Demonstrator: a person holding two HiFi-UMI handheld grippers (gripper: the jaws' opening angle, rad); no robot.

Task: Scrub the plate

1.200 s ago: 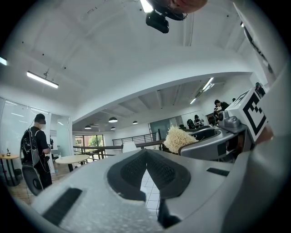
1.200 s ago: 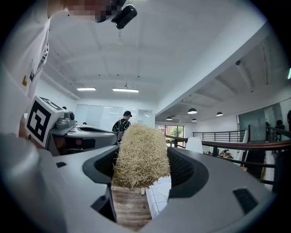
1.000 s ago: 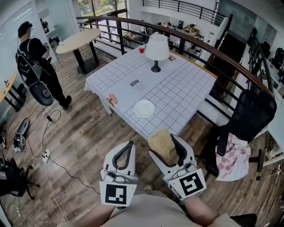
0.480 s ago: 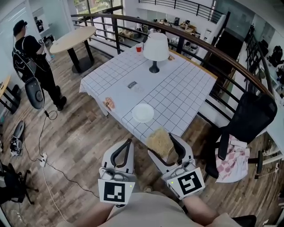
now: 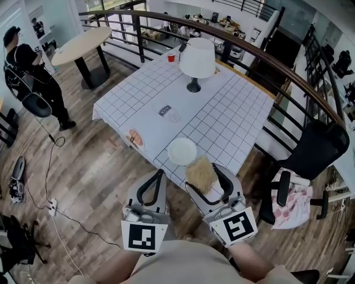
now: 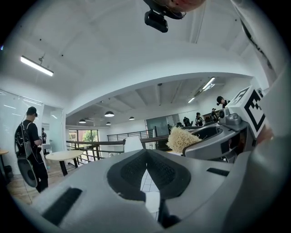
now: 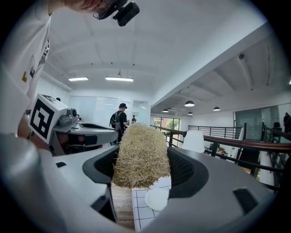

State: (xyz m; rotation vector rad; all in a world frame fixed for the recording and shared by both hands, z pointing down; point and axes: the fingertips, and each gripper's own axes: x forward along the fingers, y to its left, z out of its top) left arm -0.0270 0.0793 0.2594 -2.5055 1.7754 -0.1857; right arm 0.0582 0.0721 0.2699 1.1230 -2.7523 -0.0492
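Moved closer, so plate (image 5: 182,151) now sits just past the scrubber (image 5: 201,173) clamped in right gripper (image 5: 204,167); left gripper (image 5: 160,175) is closed on nothing. Scrubbing's near.

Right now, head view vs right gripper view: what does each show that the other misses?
Head view only: red cup, black office chair. Right gripper view only: ceiling lights, head camera. Both: white plate on the checked tablecloth, straw-coloured scrubber clamped in the right claw.
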